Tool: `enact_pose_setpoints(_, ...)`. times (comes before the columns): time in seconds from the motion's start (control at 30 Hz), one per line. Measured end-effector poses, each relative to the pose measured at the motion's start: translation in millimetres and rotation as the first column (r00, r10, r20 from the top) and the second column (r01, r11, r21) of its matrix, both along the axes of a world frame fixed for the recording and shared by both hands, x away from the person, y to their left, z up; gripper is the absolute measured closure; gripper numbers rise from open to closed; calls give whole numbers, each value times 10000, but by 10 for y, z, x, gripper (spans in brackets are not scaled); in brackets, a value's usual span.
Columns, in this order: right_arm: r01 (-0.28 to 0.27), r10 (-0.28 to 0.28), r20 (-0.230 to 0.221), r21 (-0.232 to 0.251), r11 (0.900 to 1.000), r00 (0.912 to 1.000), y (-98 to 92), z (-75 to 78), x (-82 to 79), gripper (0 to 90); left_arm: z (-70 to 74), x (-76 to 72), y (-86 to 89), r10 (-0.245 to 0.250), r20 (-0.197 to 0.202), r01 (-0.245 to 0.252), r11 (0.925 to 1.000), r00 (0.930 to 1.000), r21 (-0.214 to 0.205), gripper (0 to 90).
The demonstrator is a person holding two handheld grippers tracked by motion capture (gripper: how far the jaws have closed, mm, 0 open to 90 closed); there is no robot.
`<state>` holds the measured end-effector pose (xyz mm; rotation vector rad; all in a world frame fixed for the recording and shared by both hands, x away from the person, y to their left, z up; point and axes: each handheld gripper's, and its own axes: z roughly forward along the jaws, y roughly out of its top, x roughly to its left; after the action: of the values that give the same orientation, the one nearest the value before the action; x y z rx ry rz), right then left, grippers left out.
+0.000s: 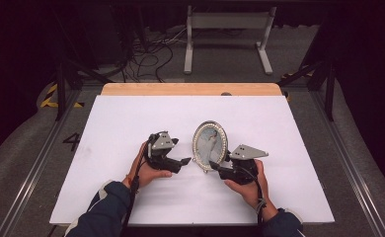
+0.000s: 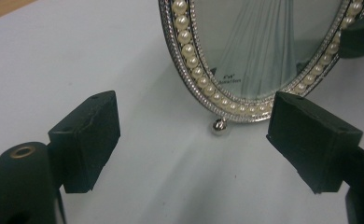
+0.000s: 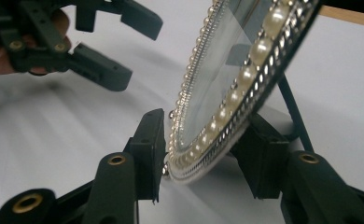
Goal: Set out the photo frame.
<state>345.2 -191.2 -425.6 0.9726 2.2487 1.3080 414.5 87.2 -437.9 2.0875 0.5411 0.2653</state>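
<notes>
An oval picture frame [image 1: 210, 145] trimmed with pearls stands upright near the middle of the white table [image 1: 131, 123], a little toward its near edge. The right gripper [image 3: 203, 154] straddles the frame's lower rim; its jaws stand just beside the rim on either side, and no firm press shows. The left gripper [image 2: 194, 135] sits just left of the frame, jaws spread wide with nothing between them, pointing at the frame's small ball foot [image 2: 219, 126].
</notes>
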Motion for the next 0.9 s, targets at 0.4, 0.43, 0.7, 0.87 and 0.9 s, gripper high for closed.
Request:
enact_pose_setpoints(0.4, 523, -530, 411, 180, 9985, 9977, -152, 76, -203, 674, -26, 239, -220, -531, -571, 499, 9972, 9970, -555, 130)
enact_pose_setpoints(0.43, 533, -545, 506, 265, 9982, 9972, -154, 89, -209, 699, -36, 260, -235, -509, -620, 473, 9972, 9968, -578, 142)
enact_pose_setpoints(0.7, 706, -741, 599, 582, 9958, 9954, -190, 115, -223, 767, -73, 370, -271, -868, -780, 755, 9876, 9932, -1379, 277)
enact_pose_setpoints(0.87, 760, -815, 708, 777, 9941, 9942, -179, 145, -237, 826, -46, 298, -318, -1267, -646, 1184, 9857, 9898, -1196, 388)
enact_pose_setpoints(0.9, 788, -842, 684, 776, 9939, 9941, -180, 146, -236, 826, -42, 293, -318, -1245, -634, 1163, 9861, 9902, -1189, 393)
